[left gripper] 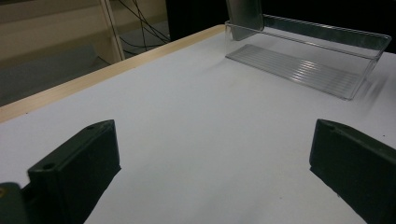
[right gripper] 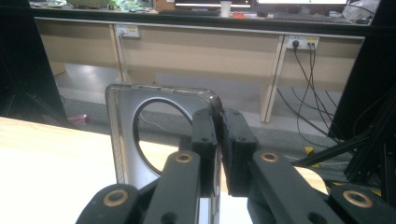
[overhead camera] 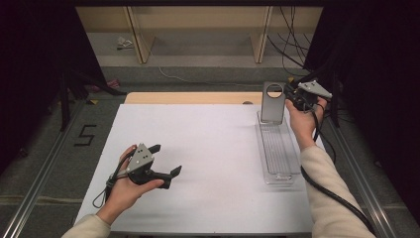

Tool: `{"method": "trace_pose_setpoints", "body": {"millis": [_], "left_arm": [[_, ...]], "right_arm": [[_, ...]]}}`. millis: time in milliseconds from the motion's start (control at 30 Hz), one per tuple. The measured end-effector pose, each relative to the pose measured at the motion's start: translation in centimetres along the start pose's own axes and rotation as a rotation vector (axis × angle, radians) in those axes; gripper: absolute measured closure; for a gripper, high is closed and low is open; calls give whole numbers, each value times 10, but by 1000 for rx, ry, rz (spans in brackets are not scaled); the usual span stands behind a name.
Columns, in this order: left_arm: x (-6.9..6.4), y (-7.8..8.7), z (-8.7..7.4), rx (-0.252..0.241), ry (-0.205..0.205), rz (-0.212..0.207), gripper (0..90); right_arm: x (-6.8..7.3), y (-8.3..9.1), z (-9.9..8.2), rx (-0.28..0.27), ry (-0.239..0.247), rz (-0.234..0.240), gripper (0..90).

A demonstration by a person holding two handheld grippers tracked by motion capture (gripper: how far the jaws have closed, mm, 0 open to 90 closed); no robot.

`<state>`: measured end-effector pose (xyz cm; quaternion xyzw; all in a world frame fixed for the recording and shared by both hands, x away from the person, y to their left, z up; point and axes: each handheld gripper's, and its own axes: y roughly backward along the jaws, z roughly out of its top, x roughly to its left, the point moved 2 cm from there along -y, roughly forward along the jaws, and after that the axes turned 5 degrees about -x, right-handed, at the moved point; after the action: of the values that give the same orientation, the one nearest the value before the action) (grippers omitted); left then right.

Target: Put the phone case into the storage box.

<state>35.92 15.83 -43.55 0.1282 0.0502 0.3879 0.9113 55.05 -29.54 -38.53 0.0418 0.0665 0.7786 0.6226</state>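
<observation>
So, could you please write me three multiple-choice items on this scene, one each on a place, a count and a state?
1. Where does the clear plastic tray lie?
A. on the right of the white board
B. at the board's left edge
C. on the floor

2. How many round holes does the grey metal plate have?
A. none
B. one
C. three

3. How do the jaws of the left gripper stand?
A. shut on the plate
B. shut on nothing
C. open, with nothing between them

Answers: 1 A, the high view shows the tray by the right forearm. 2 B, one large hole near the plate's top. 3 C, the left gripper view shows bare board between the jaws.
</observation>
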Motion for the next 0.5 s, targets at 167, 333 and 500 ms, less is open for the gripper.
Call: {"method": "trace_pose_setpoints", "body": {"millis": [167,333,500], "left_arm": [[0,0,0,0,0,0,11],[0,0,0,0,0,1,11],[0,0,0,-1,-1,2,11]], "right_arm": [[-1,-1,-1,3,1,4,850],[-1,-2,-2,6,1,8,849],[0,-3,-3,9,2,10,849]]}}
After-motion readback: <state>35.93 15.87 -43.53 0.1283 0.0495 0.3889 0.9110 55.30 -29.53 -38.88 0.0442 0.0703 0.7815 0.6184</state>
